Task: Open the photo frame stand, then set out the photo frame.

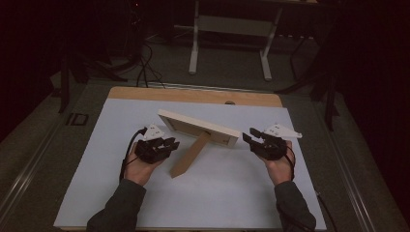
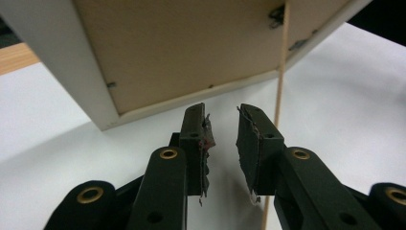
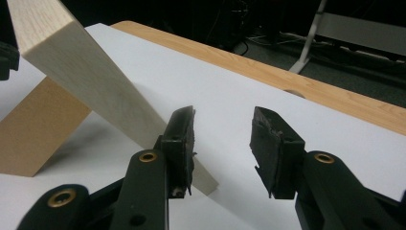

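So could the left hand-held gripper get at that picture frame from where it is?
Probably yes: the left hand-held gripper is open just short of the picture frame, its lower edge straight ahead with nothing between.

Picture frame (image 1: pixel 199 126) stands tilted near the middle of the worktop (image 1: pixel 227 198), propped by its back leg (image 1: pixel 190 155), which slants down toward the person's side and meets the surface there. Left gripper (image 1: pixel 170 143) sits just beside the frame's left end, apart from it, with the leg to its right. Right gripper (image 1: pixel 247 137) sits just beside the frame's right end. Behind the worktop, on the floor, a desk stand (image 1: pixel 231 38) and cables (image 1: pixel 145 67).
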`<state>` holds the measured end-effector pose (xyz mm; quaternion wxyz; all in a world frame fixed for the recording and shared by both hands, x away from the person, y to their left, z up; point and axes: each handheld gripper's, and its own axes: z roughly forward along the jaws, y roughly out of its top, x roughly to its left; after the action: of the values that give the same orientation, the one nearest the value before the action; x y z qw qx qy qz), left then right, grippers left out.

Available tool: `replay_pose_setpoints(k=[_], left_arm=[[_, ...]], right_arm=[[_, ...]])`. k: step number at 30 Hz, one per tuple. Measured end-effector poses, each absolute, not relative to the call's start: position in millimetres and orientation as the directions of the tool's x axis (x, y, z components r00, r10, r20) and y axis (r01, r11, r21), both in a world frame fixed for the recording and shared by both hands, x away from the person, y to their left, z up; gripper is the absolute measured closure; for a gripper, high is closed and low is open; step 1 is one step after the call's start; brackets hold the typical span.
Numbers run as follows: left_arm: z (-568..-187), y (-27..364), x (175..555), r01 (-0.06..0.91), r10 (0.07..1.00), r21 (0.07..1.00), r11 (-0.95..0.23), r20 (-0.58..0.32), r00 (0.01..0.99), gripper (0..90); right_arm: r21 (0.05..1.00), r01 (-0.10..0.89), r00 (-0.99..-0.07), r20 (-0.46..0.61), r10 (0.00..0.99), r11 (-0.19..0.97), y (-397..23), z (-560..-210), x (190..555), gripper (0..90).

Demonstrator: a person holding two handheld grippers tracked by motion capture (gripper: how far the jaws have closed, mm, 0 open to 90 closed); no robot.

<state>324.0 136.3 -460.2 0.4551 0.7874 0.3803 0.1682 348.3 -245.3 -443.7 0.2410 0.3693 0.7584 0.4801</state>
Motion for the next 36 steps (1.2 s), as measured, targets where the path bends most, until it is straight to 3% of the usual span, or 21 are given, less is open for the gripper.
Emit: replay_pose_setpoints(k=[25, 36], left_arm=[[-457.2, 145.6, 335.6, 0.469, 0.787, 0.852, -0.233, -0.119, 0.606, 73.1], [-457.4, 147.5, 345.6, 0.495, 0.81, 0.851, -0.177, -0.159, 0.564, 73.7]], right_arm=[[0.911, 0.325, -0.604, -0.006, 0.797, 0.253, -247.6, -439.5, 350.2, 59.6], [0.915, 0.329, -0.58, 0.003, 0.815, 0.231, -242.7, -438.4, 352.8, 71.8]])
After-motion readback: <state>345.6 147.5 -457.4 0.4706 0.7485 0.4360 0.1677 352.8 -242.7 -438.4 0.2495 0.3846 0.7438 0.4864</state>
